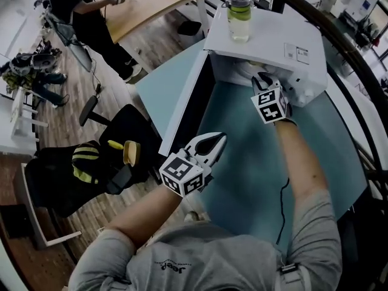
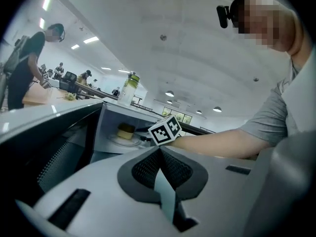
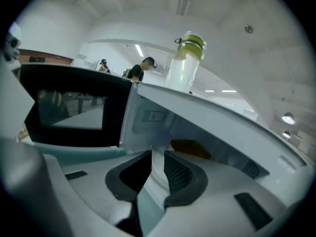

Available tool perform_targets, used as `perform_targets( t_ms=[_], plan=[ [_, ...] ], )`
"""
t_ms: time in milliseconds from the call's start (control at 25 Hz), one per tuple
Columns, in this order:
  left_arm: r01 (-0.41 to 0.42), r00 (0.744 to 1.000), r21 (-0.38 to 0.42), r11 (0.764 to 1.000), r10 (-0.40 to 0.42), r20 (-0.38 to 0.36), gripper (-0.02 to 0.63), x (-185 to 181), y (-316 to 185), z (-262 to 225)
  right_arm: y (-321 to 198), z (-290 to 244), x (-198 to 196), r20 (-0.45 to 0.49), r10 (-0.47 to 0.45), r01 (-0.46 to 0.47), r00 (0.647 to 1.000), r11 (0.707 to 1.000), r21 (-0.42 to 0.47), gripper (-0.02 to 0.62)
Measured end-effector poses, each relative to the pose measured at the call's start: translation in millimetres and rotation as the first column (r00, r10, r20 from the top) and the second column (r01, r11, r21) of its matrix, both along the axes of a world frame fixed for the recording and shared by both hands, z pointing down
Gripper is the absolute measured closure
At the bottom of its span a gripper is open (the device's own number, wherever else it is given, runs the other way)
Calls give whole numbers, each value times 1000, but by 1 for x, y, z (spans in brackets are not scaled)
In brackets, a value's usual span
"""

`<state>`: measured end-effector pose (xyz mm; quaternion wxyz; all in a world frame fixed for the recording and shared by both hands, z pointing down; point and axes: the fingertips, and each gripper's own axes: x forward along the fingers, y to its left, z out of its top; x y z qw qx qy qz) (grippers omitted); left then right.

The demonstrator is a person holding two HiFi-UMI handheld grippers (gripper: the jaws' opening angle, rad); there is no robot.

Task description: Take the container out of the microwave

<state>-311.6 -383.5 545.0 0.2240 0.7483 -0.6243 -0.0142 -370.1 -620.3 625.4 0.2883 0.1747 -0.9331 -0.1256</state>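
Container (image 2: 126, 131) sits inside microwave (image 1: 267, 41) (door (image 1: 182, 105) open), right gripper (image 3: 157, 153) jaws apart.

- Clear plastic bottle with a green lid (image 1: 239, 17), pale liquid inside: being seen upright.
- Teal flat tabletop (image 1: 254, 180): being crossed by a thin black cable (image 1: 282, 205).
- Light wooden table (image 1: 145, 5), far left: being leaned over by a person in black clothing (image 1: 85, 17).
- Black office chair (image 1: 124, 132): being occupied by a yellow-and-black striped bundle (image 1: 88, 159).
- Wood-plank floor (image 1: 66, 120): being seen beneath the chair.
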Motion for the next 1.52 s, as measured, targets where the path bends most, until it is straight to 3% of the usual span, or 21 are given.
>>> perform_targets(
  t_ms=[240, 560, 1240, 1520],
  plan=[
    [-9, 1000, -9, 1000, 9, 25, 600, 0, -21, 23, -47, 30, -23, -97, 50, -37, 994, 991, 128, 522],
    [-6, 1000, -37, 999, 7, 8, 600, -6, -28, 50, -83, 51, -51, -177, 82, -46, 981, 979, 200, 508],
    [-27, 1000, -52, 998, 27, 0, 600, -6, -14, 63, -108, 83, -67, -388, 88, 5, 918, 972, 233, 500],
    [-32, 999, -43, 999, 32, 1, 600, -1, -7, 58, -101, 82, -62, -420, 72, 17, 905, 979, 205, 557]
  ],
)
